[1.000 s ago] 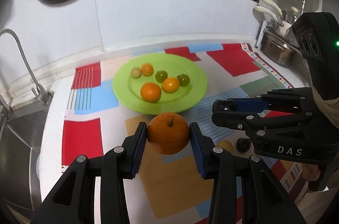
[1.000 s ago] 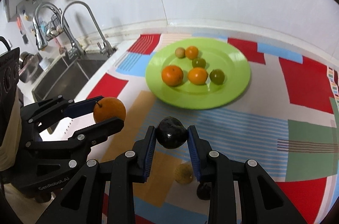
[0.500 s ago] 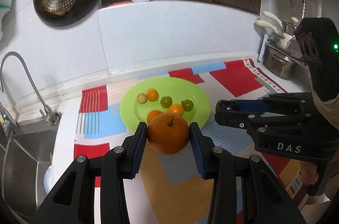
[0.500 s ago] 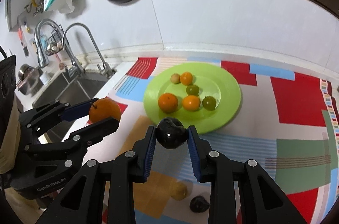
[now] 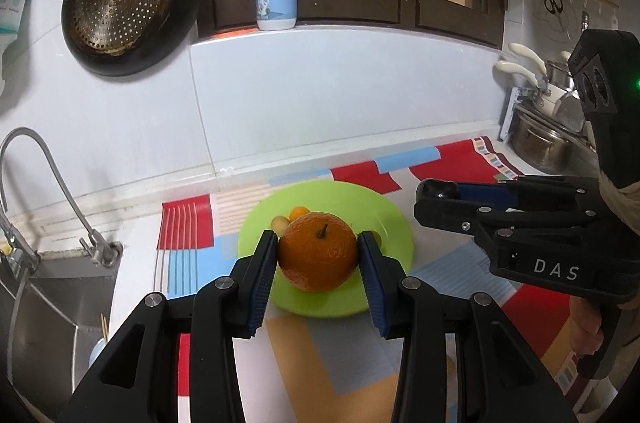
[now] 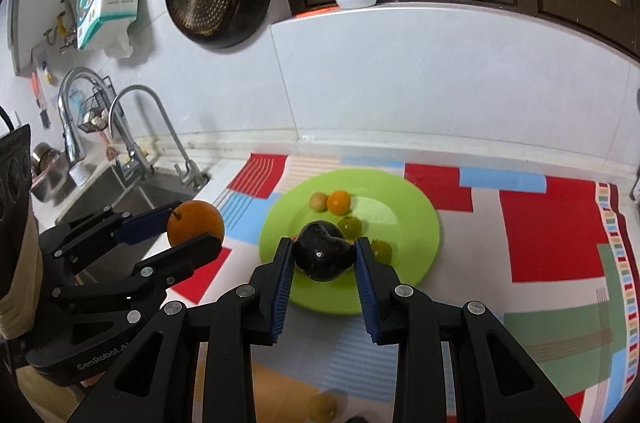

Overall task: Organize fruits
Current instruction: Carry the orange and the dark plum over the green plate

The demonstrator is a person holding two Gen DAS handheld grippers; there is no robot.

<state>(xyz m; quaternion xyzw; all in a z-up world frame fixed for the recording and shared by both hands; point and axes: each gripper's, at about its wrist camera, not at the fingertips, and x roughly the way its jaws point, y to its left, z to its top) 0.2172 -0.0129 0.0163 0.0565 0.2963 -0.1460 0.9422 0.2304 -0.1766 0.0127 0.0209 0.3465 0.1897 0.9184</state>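
Two fruits are hanging above the counter: the left gripper (image 5: 318,255) is clamping an orange (image 5: 318,251), the right gripper (image 6: 323,259) a dark plum (image 6: 323,255). Each should be lowered onto bare green plate (image 6: 416,223), avoiding the small fruits, before releasing.

Left claw (image 5: 318,255): both fingers closed against the sides of a large orange (image 5: 318,257), held raised in the air. Right claw (image 6: 323,257): both fingers closed against a dark fruit (image 6: 323,255), likewise raised. The two claws are side by side, apart, both pointing forward.
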